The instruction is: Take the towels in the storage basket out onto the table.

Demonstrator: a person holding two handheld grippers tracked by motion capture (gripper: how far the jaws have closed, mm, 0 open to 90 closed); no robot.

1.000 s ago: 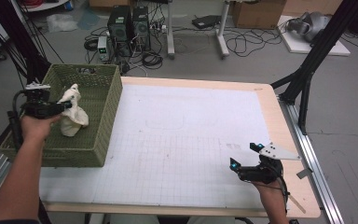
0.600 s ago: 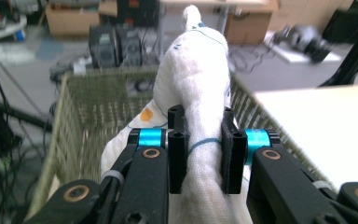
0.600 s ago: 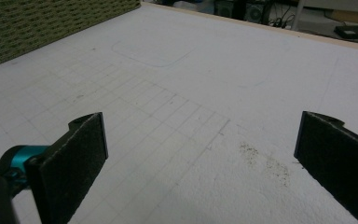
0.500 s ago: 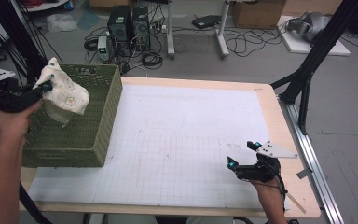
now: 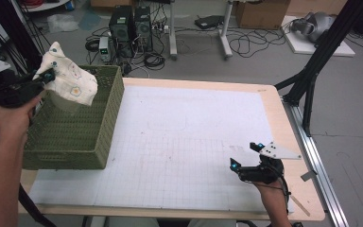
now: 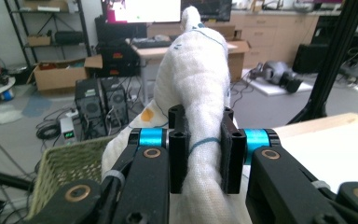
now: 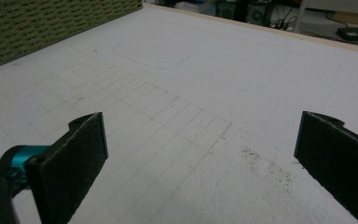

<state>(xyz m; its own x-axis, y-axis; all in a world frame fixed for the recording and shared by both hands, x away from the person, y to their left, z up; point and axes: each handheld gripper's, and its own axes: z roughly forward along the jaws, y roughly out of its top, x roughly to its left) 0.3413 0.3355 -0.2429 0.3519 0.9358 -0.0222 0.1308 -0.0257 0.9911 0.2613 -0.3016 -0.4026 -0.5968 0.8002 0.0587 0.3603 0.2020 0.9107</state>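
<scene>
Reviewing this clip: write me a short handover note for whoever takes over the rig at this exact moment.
Left gripper: shut on the white patterned cloth, holding it in the air above the green woven basket at the table's left end.
Right gripper: open, nothing between its jaws, low over the white gridded mat near the front right corner.
Done: cloth gripped and clear of the basket.
Left: probably carry the cloth over the mat, set it down and release; the right gripper is free to help.

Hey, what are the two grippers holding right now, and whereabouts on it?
The left gripper pinches the white cloth around a bunched, rope-like part, with cloth sticking out past its fingers and hanging behind them. The right gripper holds nothing, its jaws wide apart.
</scene>
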